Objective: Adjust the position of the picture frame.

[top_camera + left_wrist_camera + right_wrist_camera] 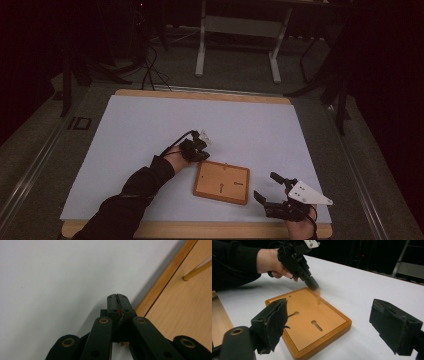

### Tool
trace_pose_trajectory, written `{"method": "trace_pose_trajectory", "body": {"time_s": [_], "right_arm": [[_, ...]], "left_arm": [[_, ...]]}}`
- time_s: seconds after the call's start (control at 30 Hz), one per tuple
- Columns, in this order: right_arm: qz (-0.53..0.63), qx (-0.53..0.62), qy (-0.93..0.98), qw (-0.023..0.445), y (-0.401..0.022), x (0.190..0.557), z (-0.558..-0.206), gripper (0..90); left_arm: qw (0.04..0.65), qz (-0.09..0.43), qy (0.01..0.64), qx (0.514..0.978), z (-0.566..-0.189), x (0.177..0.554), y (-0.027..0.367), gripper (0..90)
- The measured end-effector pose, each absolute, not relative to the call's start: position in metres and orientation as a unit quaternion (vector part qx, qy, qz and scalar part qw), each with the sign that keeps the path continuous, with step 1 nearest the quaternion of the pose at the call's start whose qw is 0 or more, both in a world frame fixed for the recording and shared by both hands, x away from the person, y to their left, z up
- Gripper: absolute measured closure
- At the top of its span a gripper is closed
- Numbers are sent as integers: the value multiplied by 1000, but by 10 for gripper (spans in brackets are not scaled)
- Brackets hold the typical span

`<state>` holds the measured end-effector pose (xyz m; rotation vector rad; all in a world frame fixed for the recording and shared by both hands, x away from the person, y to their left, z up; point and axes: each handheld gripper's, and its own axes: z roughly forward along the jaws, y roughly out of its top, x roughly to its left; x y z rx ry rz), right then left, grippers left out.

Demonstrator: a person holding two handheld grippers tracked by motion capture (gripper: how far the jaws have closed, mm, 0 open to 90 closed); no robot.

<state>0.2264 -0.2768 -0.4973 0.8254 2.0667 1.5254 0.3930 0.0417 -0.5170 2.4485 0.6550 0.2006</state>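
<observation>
Work in hand: standing a thin wooden peg (318, 296) upright on a wooden board (222, 182).
Board: flat on the white tabletop (150, 125), near the front edge, about midway between the side edges; two keyhole slots (316, 325) in its face.
Peg: upright near the board's far edge, foot on the board, apparently in a small hole.
Left gripper (314, 286): at the board's far left corner, tip just over the peg's top; jaws closed together; contact with the peg too close to tell.
Right gripper (266, 187): near the tabletop's front right corner, just beside the board's right edge, apart from it; jaws wide open, nothing between them.
Done: peg standing on the board.
Left: by judgement, confirming the seating and drawing the left gripper away.
</observation>
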Motion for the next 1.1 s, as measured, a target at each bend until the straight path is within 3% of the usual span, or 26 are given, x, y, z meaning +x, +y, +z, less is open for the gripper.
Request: {"method": "trace_pose_trajectory", "body": {"time_s": [0.63,0.8,1.1], "right_arm": [[552,296,748,220,-277,227,-498,151],[549,294,750,222,-277,228,-499,164],[549,288,753,221,-275,228,-499,159]], "left_arm": [[297,80,247,919,-517,379,55,896],[326,81,254,907,-502,373,68,796],[359,81,251,895,-485,354,90,769]]}}
